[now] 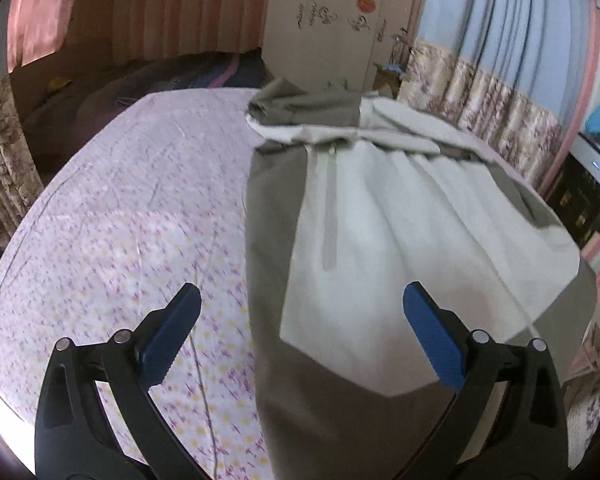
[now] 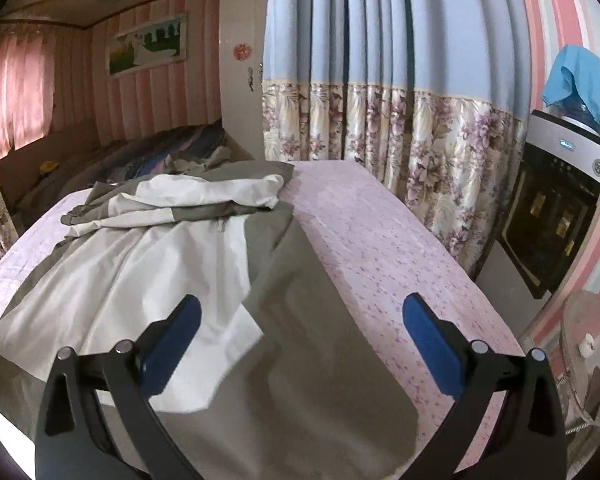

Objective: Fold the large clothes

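A large grey and white garment (image 1: 380, 216) lies stretched lengthwise on a pink flowered sheet (image 1: 120, 220), its far end bunched into folds. My left gripper (image 1: 302, 334) hovers open above the garment's near left edge, nothing between its blue pads. In the right wrist view the same garment (image 2: 172, 248) spreads over the left half of the surface, with a grey panel (image 2: 320, 360) nearest. My right gripper (image 2: 302, 344) hangs open over that grey panel, holding nothing.
The pink sheet (image 2: 380, 240) covers a raised surface whose right edge drops toward a flowered curtain (image 2: 420, 140). A dark appliance (image 2: 556, 208) with a blue cloth on top and a fan (image 2: 588, 356) stand at the right. A bed (image 1: 140, 80) and white wardrobe (image 1: 332, 20) lie beyond.
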Demonstrator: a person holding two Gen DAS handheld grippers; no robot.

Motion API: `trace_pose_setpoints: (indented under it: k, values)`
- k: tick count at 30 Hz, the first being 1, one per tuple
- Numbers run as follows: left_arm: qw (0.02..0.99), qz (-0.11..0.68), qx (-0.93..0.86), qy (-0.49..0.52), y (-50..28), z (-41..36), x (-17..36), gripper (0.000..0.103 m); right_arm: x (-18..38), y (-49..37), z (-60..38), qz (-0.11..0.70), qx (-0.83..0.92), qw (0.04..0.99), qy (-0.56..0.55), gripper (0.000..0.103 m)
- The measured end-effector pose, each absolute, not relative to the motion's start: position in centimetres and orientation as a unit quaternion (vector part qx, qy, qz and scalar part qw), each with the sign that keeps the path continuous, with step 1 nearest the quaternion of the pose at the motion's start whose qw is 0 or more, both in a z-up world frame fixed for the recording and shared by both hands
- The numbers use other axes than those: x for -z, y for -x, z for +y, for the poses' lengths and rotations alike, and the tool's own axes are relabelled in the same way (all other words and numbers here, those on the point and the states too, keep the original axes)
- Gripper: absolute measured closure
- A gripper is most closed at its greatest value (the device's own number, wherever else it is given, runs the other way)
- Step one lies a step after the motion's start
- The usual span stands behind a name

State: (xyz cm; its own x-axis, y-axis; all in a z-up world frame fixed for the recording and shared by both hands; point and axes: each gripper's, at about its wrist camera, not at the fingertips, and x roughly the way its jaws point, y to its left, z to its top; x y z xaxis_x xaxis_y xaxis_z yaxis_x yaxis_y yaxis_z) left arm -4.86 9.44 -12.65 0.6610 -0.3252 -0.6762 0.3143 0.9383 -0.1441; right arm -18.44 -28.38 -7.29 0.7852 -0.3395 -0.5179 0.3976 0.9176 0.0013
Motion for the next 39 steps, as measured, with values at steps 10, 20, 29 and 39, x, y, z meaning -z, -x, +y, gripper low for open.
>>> trace_pose_setpoints:
  k: [10, 20, 29, 39]
  values:
    - [0.889, 0.402, 0.219, 0.018, 7.6, 8.1, 15.7, 0.014, 9.6, 20.1, -29.0, 0.292, 0.172, 0.938, -0.064, 0.010]
    - [0.892, 0.404, 0.203, 0.016, 7.5, 7.9, 16.1, 0.075, 12.4, 20.6, -31.1, 0.308, 0.184, 0.928, -0.105, 0.014]
    - [0.911, 0.370, 0.179, 0.032, 8.9, 9.5, 16.7, 0.055, 14.4, 20.8, -32.6, 0.324, 0.176, 0.922, -0.116, 0.014]
    - [0.904, 0.382, 0.190, 0.005, 9.5, 7.0, 16.7, 0.041, 15.4, 20.6, -31.9, 0.338, 0.133, 0.923, -0.130, 0.054]
